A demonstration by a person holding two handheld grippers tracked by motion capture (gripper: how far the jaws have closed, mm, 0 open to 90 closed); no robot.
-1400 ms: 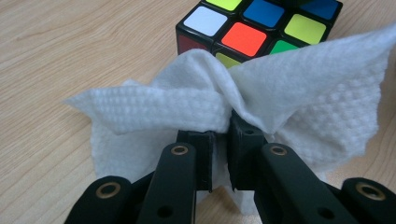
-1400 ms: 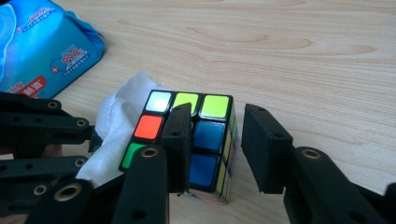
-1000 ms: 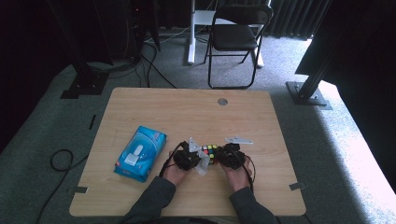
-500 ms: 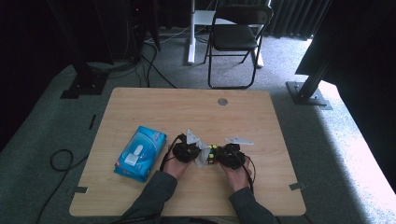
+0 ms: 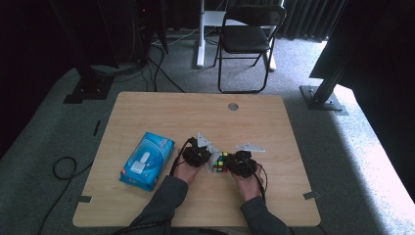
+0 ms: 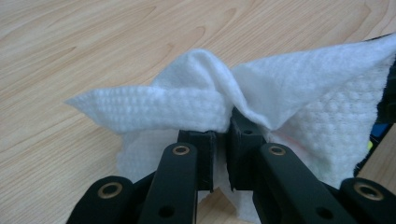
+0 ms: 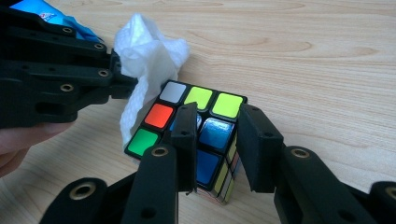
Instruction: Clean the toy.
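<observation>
At the near middle of a wooden table, right of a blue wipes pack, the right gripper clamps a puzzle cube steady while the left gripper, jaws pinched shut on a white wipe, appears mid-cleaning; next, pressing the wipe across the cube's face.

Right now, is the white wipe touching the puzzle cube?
Touching. In the right gripper view, the white wipe, pinched in the left claw, drapes down against the cube's side beside the red and green squares, with no gap showing between them.
</observation>
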